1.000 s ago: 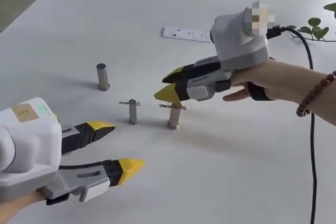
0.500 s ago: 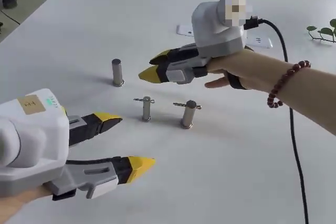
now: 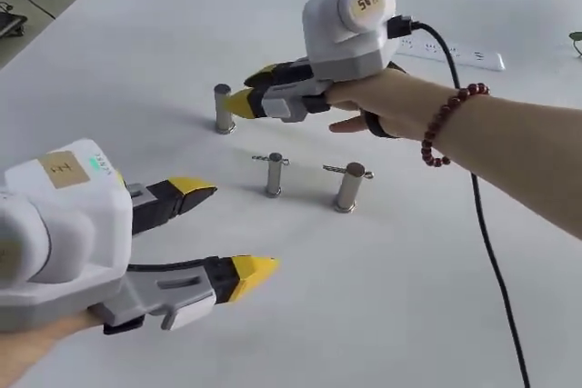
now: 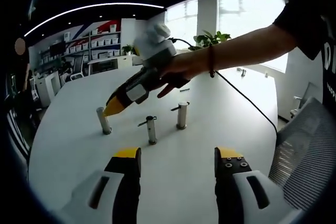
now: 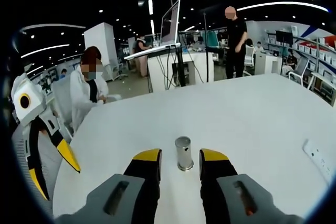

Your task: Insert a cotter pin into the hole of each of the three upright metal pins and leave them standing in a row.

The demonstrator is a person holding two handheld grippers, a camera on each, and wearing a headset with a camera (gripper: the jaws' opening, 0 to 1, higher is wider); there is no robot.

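Note:
Three upright metal pins stand in a row on the white table. The middle pin [image 3: 274,175] [image 4: 151,129] and the right pin [image 3: 348,187] [image 4: 182,115] each carry a cotter pin through the top. The left pin [image 3: 222,108] [image 4: 104,120] [image 5: 183,153] is bare. My right gripper [image 3: 244,99] [image 5: 181,157] is open, its yellow tips right beside the bare pin, which sits just ahead of the gap between its jaws. My left gripper [image 3: 227,229] [image 4: 177,156] hovers wide open near the front edge, holding nothing, well short of the pins.
A white power strip [image 3: 455,52] [image 5: 317,158] lies at the far side of the table. The right gripper's black cable [image 3: 491,252] trails across the table on the right. People stand and sit beyond the table's far end in the right gripper view.
My right gripper has travelled left from above the right pin to the bare left pin. The left gripper has stayed put, open. The head camera has shifted.

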